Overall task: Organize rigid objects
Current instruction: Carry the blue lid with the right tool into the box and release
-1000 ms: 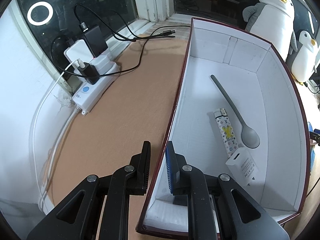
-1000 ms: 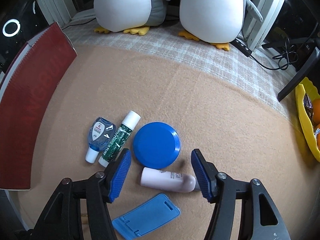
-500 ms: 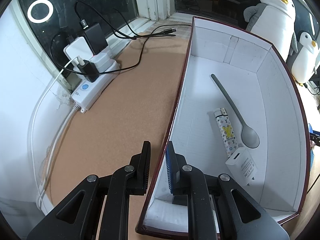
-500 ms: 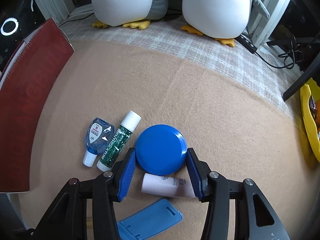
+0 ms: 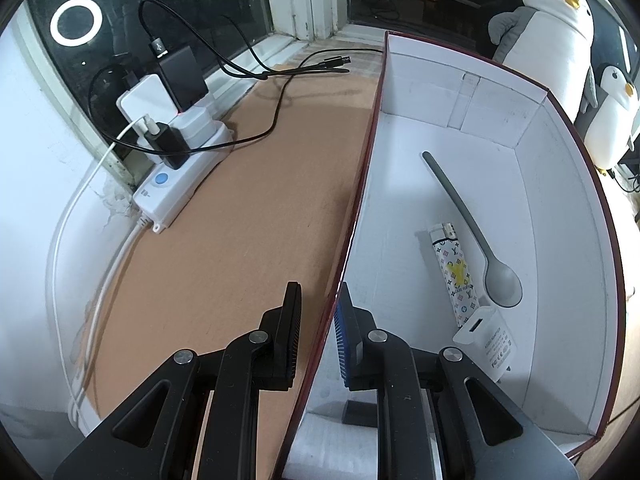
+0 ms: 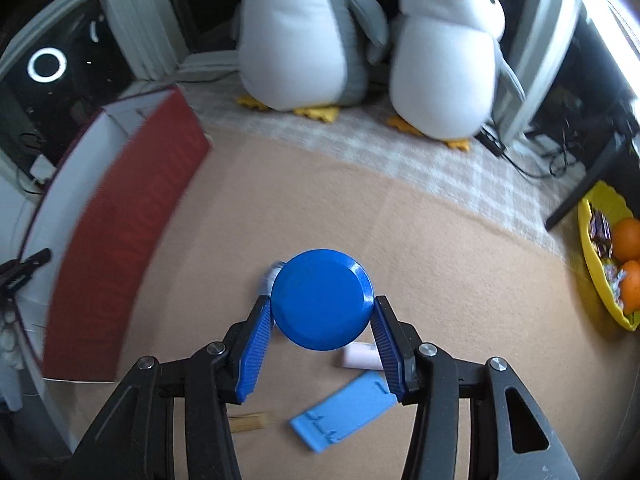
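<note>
My right gripper (image 6: 322, 309) is shut on a round blue disc (image 6: 322, 300) and holds it above the tan blanket. Below it lie a pale pink tube (image 6: 358, 358) and a light-blue flat stand (image 6: 344, 410); a small bottle (image 6: 267, 276) peeks out behind the disc. The dark-red box (image 6: 124, 240) stands to the left. In the left wrist view my left gripper (image 5: 319, 292) straddles the box's left wall (image 5: 360, 184), nearly shut on it, its jaws easing open a little. Inside the box lie a grey spoon (image 5: 460, 208), a patterned lighter (image 5: 454, 272) and a white charger (image 5: 486, 338).
Two plush penguins (image 6: 296, 40) (image 6: 444, 68) sit at the back of the blanket. A yellow bowl with oranges (image 6: 600, 280) is at the right edge. Left of the box, a white power strip (image 5: 180, 176) with plugs and black cables lies by the window.
My right gripper closed on the blue disc and lifted it off the blanket; the small bottles are now mostly hidden behind it. The left gripper and box have not moved.
</note>
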The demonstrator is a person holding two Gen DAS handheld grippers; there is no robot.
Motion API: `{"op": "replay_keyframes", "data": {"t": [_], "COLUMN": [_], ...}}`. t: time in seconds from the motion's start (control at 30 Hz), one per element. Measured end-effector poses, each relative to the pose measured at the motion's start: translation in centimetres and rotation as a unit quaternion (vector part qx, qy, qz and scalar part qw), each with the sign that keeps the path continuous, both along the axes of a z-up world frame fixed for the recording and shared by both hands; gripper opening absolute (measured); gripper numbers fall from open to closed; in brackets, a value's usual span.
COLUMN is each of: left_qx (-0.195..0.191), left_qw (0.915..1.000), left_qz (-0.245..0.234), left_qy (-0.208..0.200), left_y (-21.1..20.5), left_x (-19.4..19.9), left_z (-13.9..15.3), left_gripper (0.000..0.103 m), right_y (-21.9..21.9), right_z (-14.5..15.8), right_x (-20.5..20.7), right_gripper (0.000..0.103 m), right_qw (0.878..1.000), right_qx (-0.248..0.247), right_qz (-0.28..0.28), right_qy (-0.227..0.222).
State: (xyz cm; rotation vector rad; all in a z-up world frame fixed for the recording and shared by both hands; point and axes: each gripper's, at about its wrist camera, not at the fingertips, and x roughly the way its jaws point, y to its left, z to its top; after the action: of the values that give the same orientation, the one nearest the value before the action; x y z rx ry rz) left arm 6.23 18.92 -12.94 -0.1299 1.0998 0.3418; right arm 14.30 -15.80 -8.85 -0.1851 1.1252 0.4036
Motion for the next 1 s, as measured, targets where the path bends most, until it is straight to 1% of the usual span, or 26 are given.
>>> {"op": "replay_keyframes", "data": {"t": [0.13, 0.23, 0.47, 0.67, 0.83, 1.0], "left_qx": [-0.004, -0.008, -0.015, -0.017, -0.021, -0.024], "left_qw": [1.0000, 1.0000, 0.9998, 0.9997, 0.9995, 0.9994], "left_qz": [-0.002, -0.003, -0.009, -0.013, -0.015, -0.017], "left_qy": [-0.003, -0.005, -0.010, -0.015, -0.018, -0.021], "left_y": [0.1, 0.2, 0.4, 0.4, 0.5, 0.5], "left_x": [0.1, 0.2, 0.5, 0.3, 0.3, 0.1], "left_z": [-0.1, -0.1, -0.4, -0.4, -0.5, -0.5], "left_gripper": [0.016, 0.015, 0.011, 0.010, 0.010, 0.009], "right_y": [3.7, 6.9, 13.5, 18.4, 20.9, 22.6], "right_z": [2.1, 3.1, 4.5, 3.8, 2.6, 1.4], "right_x": [-1.2, -2.3, -5.0, -6.8, -7.1, -6.6], "right_gripper": [0.046, 0.046, 0.046, 0.046, 0.046, 0.046], "right_qw": [0.999, 0.997, 0.989, 0.980, 0.976, 0.976], "right_qx": [0.019, 0.028, 0.039, 0.020, 0.004, -0.002], "right_qz": [0.038, 0.069, 0.140, 0.195, 0.216, 0.219], "right_qy": [-0.015, -0.020, -0.023, -0.024, -0.020, -0.010]}}
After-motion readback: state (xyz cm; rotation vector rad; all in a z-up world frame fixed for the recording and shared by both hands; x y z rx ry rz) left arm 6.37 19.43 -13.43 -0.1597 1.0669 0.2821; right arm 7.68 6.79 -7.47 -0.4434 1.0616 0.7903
